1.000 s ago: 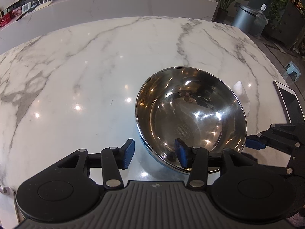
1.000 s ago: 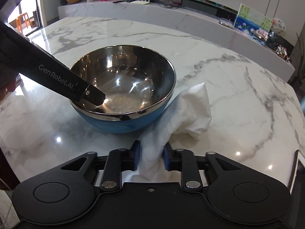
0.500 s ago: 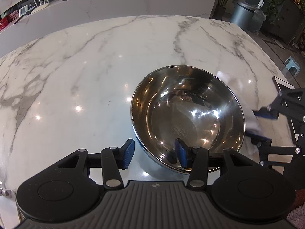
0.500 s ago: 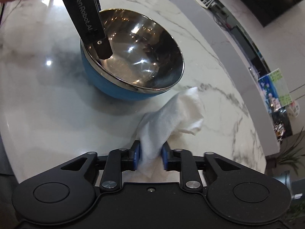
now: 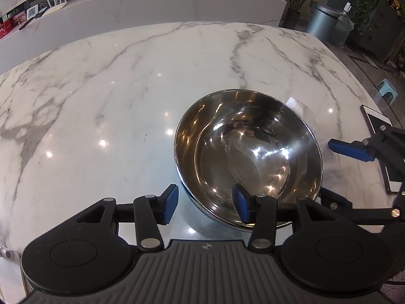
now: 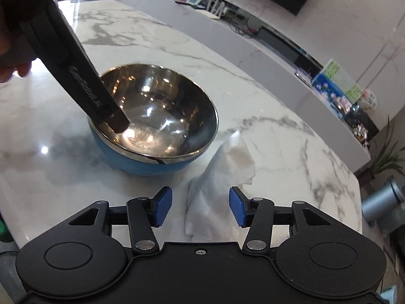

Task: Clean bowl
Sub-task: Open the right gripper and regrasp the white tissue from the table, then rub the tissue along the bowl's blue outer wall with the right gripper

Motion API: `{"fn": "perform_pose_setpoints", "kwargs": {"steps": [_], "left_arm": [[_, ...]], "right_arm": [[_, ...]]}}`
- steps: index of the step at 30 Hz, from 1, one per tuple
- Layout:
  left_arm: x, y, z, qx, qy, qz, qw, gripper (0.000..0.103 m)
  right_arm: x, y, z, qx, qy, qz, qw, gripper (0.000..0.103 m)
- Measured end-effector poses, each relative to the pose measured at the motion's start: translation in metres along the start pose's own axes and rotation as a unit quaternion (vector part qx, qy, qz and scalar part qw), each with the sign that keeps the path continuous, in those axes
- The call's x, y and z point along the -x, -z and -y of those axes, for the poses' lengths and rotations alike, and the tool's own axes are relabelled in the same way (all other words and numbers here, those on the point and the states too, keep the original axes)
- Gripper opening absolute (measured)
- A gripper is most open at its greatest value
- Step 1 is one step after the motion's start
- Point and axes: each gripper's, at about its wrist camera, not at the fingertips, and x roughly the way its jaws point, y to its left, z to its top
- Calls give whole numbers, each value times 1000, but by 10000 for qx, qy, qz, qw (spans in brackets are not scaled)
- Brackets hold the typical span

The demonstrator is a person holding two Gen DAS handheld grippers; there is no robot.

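Loosely, left gripper [image 5: 205, 204] astride bowl [image 5: 248, 157] rim

Glossy steel bowl [image 6: 162, 124] with blue outside, crumpled white cloth [image 6: 217, 190], polished marble table [image 5: 101, 96]

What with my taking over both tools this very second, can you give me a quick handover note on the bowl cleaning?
Left tool: open, straddling the near rim of the bowl, one finger inside and one outside, not clamped.
Right tool: open, with the white cloth lying loose between its fingers on the marble table, beside the bowl.
Done: unclear whether any wiping has happened; the cloth is outside the bowl.
Left: probably close the left tool on the rim to steady the bowl, grip the cloth with the right tool, then wipe the inside.
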Motion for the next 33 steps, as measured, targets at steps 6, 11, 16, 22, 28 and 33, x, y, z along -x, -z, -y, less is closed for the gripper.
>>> {"fn": "perform_pose_setpoints", "kwargs": {"steps": [6,11,16,22,28,33], "left_arm": [[1,-1,0,17,10,14,10000,45],[2,0,3,-14,7,-26,10000,45],[1,2,2,149,15,-138,9998,45],[-1,3,2,89,-95,-130,9998,42],[-4,1,3,110,-179,-139,9997,34],[-5,1,7,63,-201,-136,9997,34]], "right_arm": [[-18,-1,16,-829,-91,-119,9964,40],[-30,2,22,-1155,-94,-170,9931,35],[-35,7,28,-1407,-202,-138,9897,22],[-30,7,25,-1234,-178,-70,9922,15],[0,3,20,-897,-252,302,9952,14],[14,1,20,-757,-279,415,9959,14]]}}
